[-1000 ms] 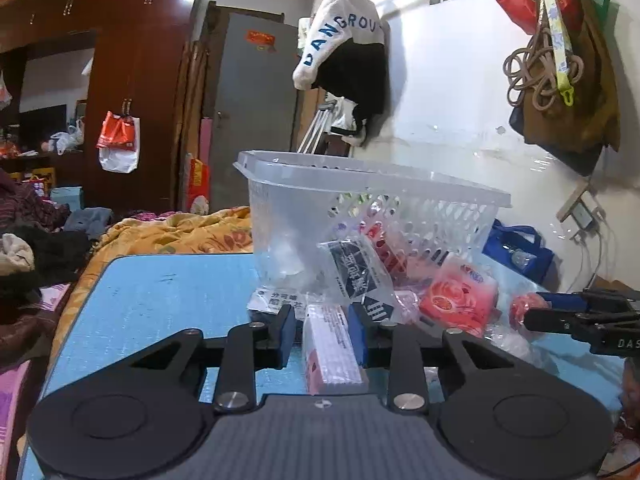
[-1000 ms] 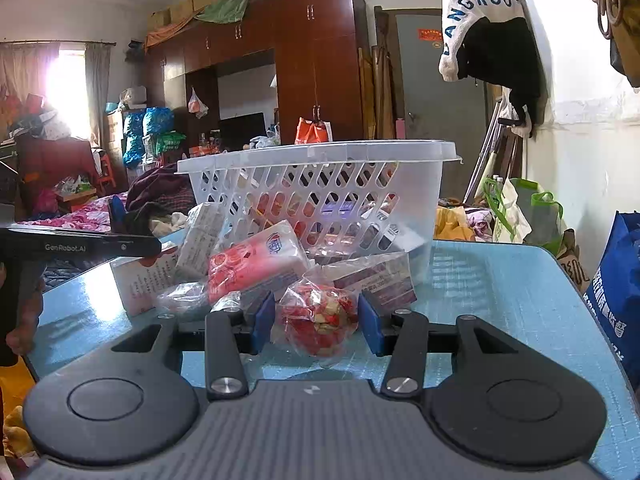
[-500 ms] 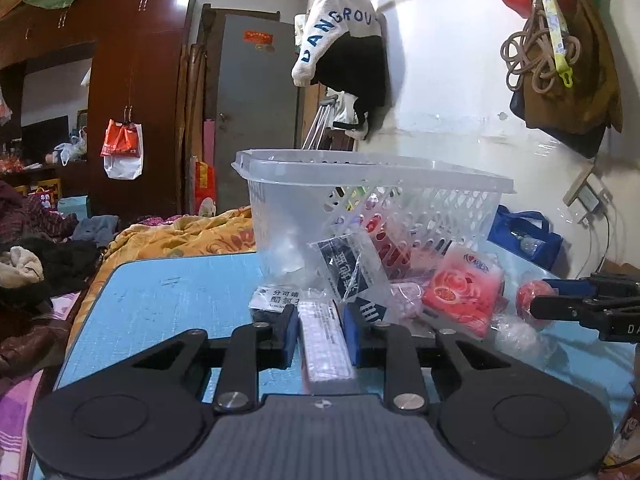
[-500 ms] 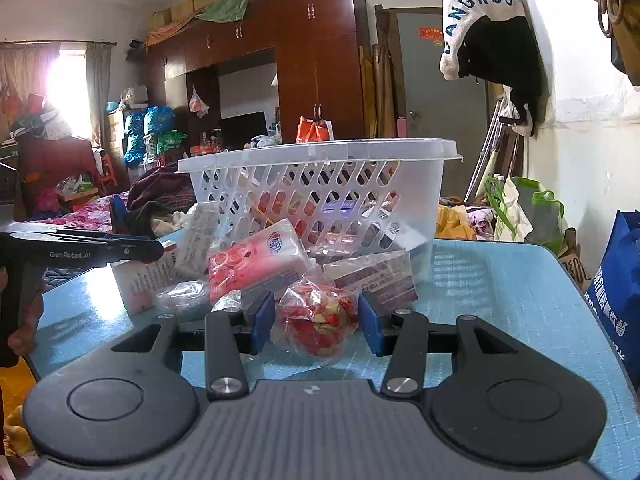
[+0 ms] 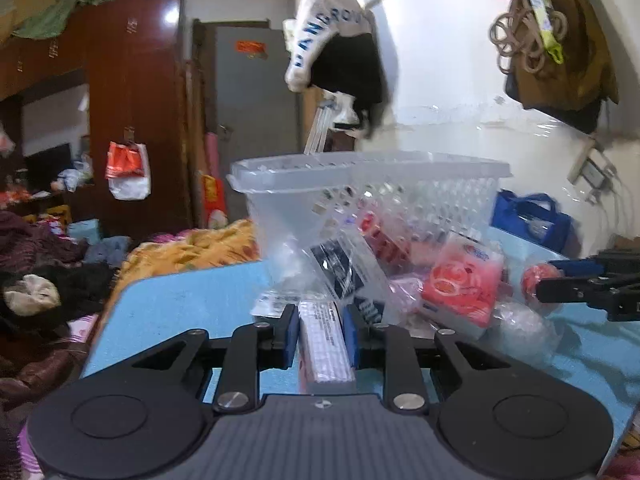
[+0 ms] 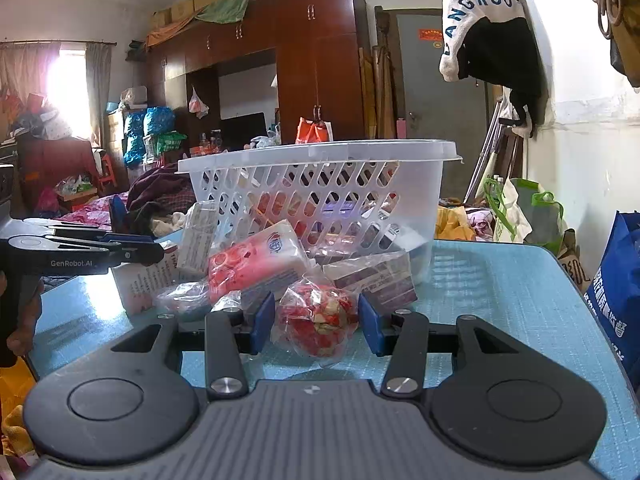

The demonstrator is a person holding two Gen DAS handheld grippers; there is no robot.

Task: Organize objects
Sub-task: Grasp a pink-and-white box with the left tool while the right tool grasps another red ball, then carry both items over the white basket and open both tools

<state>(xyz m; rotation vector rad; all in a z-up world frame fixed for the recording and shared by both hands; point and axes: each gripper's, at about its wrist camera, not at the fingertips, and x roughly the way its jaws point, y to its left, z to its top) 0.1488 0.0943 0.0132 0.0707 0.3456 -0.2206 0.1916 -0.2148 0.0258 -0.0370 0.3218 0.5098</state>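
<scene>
Left tongs [image 5: 320,330] clenched on a narrow white-and-pink box [image 5: 323,344], pads pressed to both long sides, box held just above the blue worktop [image 5: 180,300]; right tongs [image 6: 316,322] spread around a red-and-white wrapped ball [image 6: 316,322], small gaps showing at either pad, ball resting on the worktop; behind both, a clear plastic basket [image 6: 320,152] standing upright, with a pink tissue pack [image 6: 256,260], a dark carton [image 6: 376,276] and clear-wrapped packets heaped against its front wall.
</scene>
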